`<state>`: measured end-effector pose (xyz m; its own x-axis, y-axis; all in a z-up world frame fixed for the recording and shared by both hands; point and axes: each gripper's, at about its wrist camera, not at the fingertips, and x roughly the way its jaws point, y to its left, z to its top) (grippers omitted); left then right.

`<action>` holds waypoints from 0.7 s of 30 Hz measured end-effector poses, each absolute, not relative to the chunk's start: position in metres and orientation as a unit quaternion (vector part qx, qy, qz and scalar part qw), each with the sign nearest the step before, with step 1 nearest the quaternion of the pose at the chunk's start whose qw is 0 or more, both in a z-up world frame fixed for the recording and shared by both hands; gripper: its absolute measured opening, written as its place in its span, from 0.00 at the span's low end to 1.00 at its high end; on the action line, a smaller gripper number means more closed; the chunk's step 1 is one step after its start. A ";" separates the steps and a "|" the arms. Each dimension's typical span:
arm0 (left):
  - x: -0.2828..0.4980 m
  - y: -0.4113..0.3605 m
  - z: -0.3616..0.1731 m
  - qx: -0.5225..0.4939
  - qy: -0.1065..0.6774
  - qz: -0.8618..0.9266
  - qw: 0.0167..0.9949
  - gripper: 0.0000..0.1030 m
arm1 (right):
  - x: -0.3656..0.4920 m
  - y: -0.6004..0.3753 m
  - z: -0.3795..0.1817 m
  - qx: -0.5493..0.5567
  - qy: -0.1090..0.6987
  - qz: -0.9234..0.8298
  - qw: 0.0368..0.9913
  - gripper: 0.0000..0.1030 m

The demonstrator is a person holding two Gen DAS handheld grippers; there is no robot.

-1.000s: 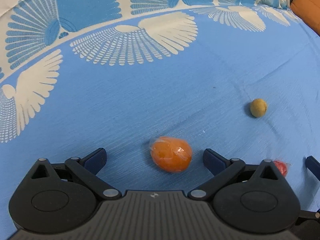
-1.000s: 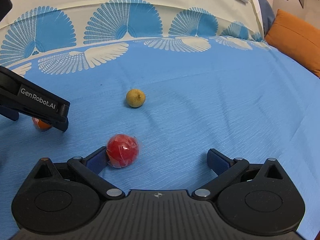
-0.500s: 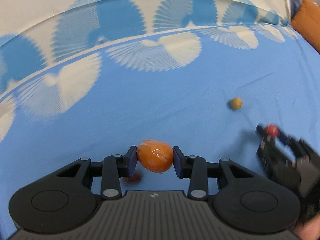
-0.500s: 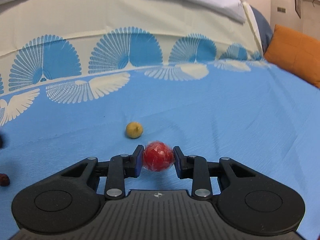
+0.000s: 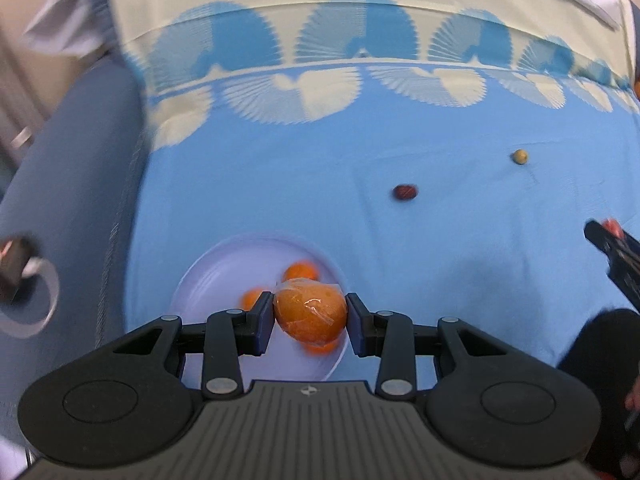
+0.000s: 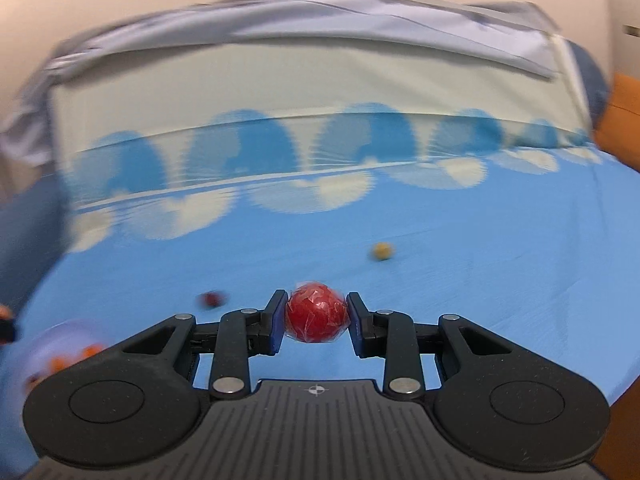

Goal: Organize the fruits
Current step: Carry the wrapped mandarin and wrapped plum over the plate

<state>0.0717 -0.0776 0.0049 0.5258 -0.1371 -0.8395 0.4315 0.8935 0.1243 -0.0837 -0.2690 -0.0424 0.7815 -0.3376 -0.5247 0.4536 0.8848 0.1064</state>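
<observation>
Since a second ago: both my claws have closed on fruit that then lay loose on the cloth, and both have lifted clear; a plate has come into the left view.

Item, left gripper (image 5: 310, 322) — pads clamped on the wrapped orange fruit (image 5: 310, 314), one pad on each flank, film creased over its skin. It hangs above the pale plate (image 5: 208, 280), which sits on the blue bedspread (image 5: 440, 240) near its left edge.

Item, plate contents — small orange fruits (image 5: 301, 271), at least two showing beside and behind the held one, a third partly hidden under it; blurred.

Item, right gripper (image 6: 316, 318) — pads clamped on the wrapped red fruit (image 6: 316, 317), held off the cloth. In the left view this gripper shows at the right edge, red fruit at its tip.

Item, loose on the bedspread — a small dark red fruit (image 5: 405, 192), well apart from the plate; a small yellowish round fruit (image 5: 519, 156) farther off to the right. The two are apart from each other.

Item, surroundings — fan-patterned band (image 5: 328, 92) across the far side of the cloth; an orange cushion (image 6: 624, 120) at the right edge of the right view.
</observation>
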 end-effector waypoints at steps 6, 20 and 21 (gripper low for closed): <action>0.030 -0.023 0.014 0.131 0.458 -0.143 0.867 0.41 | -0.106 -0.200 -0.014 0.092 0.262 -0.123 0.953 0.32; -0.030 0.042 0.017 0.080 0.444 -0.111 0.886 0.41 | -0.139 -0.107 0.018 -0.007 0.247 -0.022 0.969 0.32; -0.031 0.044 0.018 0.078 0.442 -0.112 0.887 0.41 | -0.141 -0.105 0.018 -0.010 0.246 -0.022 0.969 0.32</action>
<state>-0.0314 0.0445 0.0178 0.5848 -0.1291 -0.8008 0.2668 0.9629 0.0397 -0.1405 -0.1051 0.0185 0.8784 -0.0479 -0.4756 0.0383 0.9988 -0.0300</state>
